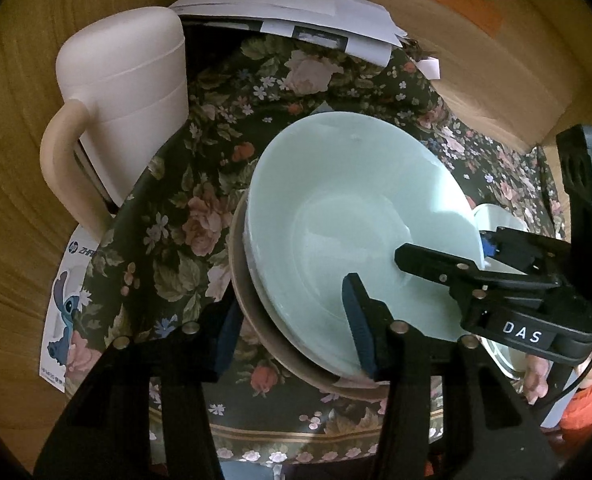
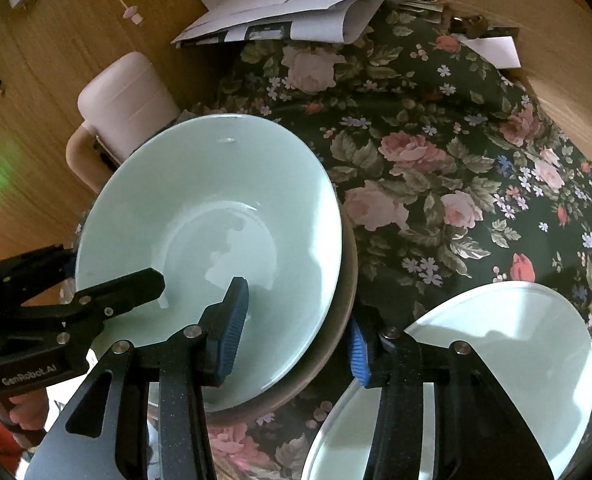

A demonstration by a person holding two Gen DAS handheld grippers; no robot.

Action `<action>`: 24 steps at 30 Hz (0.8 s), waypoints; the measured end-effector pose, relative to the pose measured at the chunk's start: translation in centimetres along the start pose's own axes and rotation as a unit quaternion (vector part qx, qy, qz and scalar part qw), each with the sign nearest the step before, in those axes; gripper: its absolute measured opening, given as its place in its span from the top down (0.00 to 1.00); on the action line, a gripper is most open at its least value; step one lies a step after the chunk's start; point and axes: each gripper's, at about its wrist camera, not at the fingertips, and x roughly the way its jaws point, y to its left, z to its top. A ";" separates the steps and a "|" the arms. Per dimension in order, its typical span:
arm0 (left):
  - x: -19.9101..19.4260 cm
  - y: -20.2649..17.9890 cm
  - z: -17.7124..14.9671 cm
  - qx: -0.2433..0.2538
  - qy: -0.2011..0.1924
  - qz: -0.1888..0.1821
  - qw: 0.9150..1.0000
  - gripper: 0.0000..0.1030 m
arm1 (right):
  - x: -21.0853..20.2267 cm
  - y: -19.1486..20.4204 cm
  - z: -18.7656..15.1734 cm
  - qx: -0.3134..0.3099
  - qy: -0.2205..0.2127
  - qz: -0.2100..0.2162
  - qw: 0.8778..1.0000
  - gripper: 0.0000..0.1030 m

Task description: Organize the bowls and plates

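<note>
Item: pale green plate (image 1: 348, 216) being seated on the brown dish (image 1: 255, 332), floral tablecloth (image 1: 183, 216).

Left wrist view: my left gripper (image 1: 291, 320) straddles the near rim, jaws part-spread; contact unclear. Lower level, both rims together.
Right wrist view: my right gripper (image 2: 296, 332) straddles the opposite rim likewise, grip uncertain; second plate (image 2: 508, 340) waits beside.

Brown dish (image 1: 255, 332): only a rim sliver shows under the pale green bowl (image 1: 336, 216).
Second plate (image 2: 508, 360): cut by bottom edge, partly behind gripper finger.
Sticker sheet (image 1: 61, 312): half under floral cloth (image 1: 175, 240); small print unreadable.
Papers (image 2: 287, 4): print too blurred to read.
</note>
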 end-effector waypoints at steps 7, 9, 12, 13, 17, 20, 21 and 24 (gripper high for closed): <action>-0.1 -0.5 0.0 -0.001 -0.006 0.019 1.000 0.53 | -0.2 -0.2 0.1 0.013 -0.003 0.007 1.000 0.61; -0.2 -0.6 0.1 -0.001 -0.007 0.021 1.000 0.53 | -0.4 -0.4 0.1 0.018 -0.003 0.011 1.000 0.61; -0.2 -0.7 0.3 -0.004 -0.006 0.019 1.000 0.53 | -1.0 -0.5 -0.1 0.022 -0.010 0.013 1.000 0.61; -0.3 -0.8 0.3 -0.004 -0.006 0.018 1.000 0.53 | -1.3 -0.5 -0.1 0.023 -0.012 0.011 1.000 0.61; -0.8 -1.3 0.4 0.001 -0.014 0.017 1.000 0.53 | -2.3 -0.6 -0.2 0.027 -0.023 0.010 0.999 0.61; -1.3 -1.8 0.7 0.004 -0.021 0.015 1.000 0.53 | -3.3 -0.8 -0.2 0.030 -0.033 0.008 0.999 0.61; -1.5 -2.1 0.9 0.005 -0.024 0.013 1.000 0.53 | -3.7 -0.9 -0.2 0.031 -0.037 0.007 0.999 0.61; -2.1 -2.9 1.2 0.011 -0.031 0.009 0.999 0.53 | -5.0 -1.1 -0.2 0.034 -0.050 0.003 0.998 0.62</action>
